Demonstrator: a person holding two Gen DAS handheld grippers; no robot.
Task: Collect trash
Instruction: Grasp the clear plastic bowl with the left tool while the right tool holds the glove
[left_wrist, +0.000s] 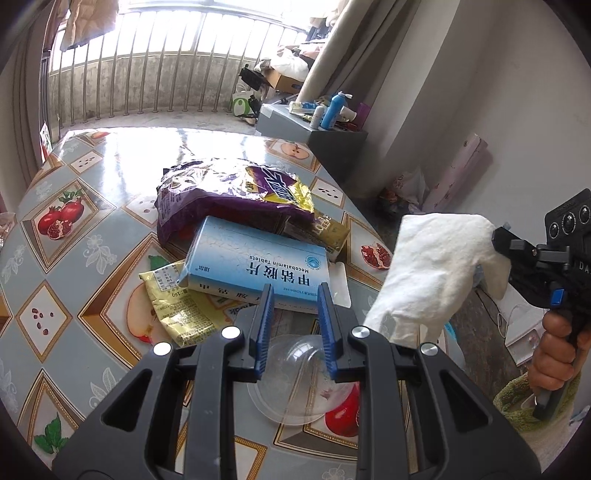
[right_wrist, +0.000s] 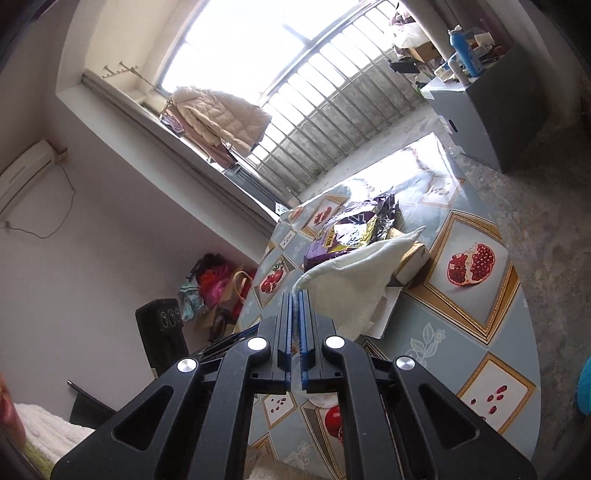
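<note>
Trash lies heaped mid-table (left_wrist: 92, 229): purple foil bag (left_wrist: 221, 199), blue-white tablet box (left_wrist: 255, 258) leaning on it, yellow sachet (left_wrist: 177, 299) under the box's near corner. My right gripper (right_wrist: 294, 295) has its jaws pinched tight on a white tissue (left_wrist: 432, 266), which hangs off the table's edge, clear of the top. My left gripper (left_wrist: 295, 291) has its 2 jaws partly apart over a clear plastic dome lid (left_wrist: 291, 373); contact with the lid cannot be told.
</note>
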